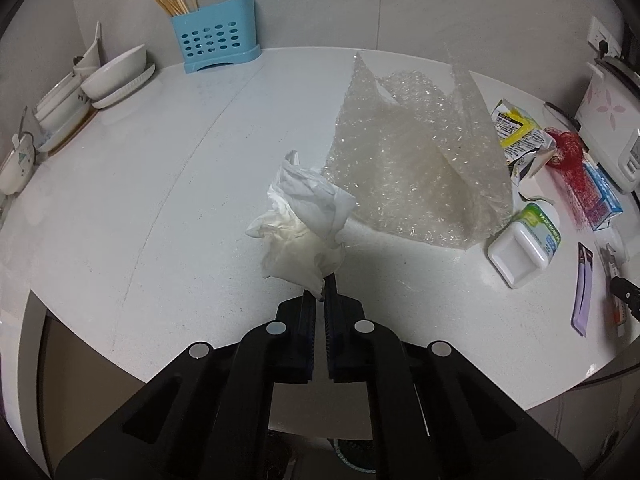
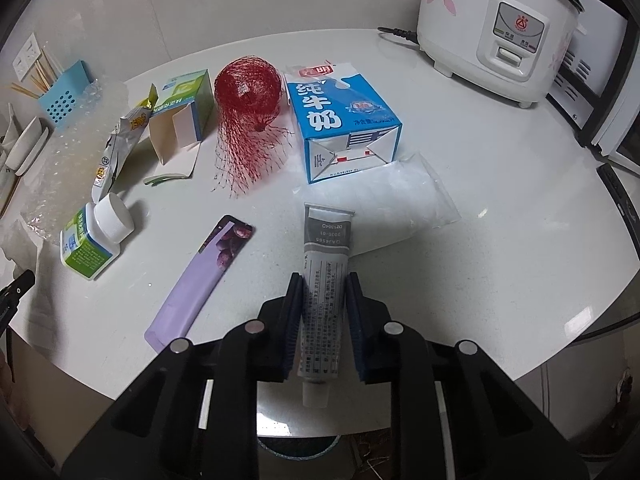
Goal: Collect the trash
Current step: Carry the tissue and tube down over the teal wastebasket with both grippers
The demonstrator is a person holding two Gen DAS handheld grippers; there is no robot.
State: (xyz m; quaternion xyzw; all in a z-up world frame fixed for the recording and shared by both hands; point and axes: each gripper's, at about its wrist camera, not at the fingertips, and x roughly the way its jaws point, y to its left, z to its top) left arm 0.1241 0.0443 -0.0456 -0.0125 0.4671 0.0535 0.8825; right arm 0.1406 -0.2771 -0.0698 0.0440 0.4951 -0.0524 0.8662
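Between the left jaws hangs a crumpled tissue (image 1: 306,220); the right jaws clamp a grey tube (image 2: 325,292).

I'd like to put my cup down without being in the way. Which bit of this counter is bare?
The widest bare stretch lies between the stacked bowls and the tissue held by the left tool. Another bare patch sits between the rice cooker and clear bag. It is crowded around the milk carton and red net.
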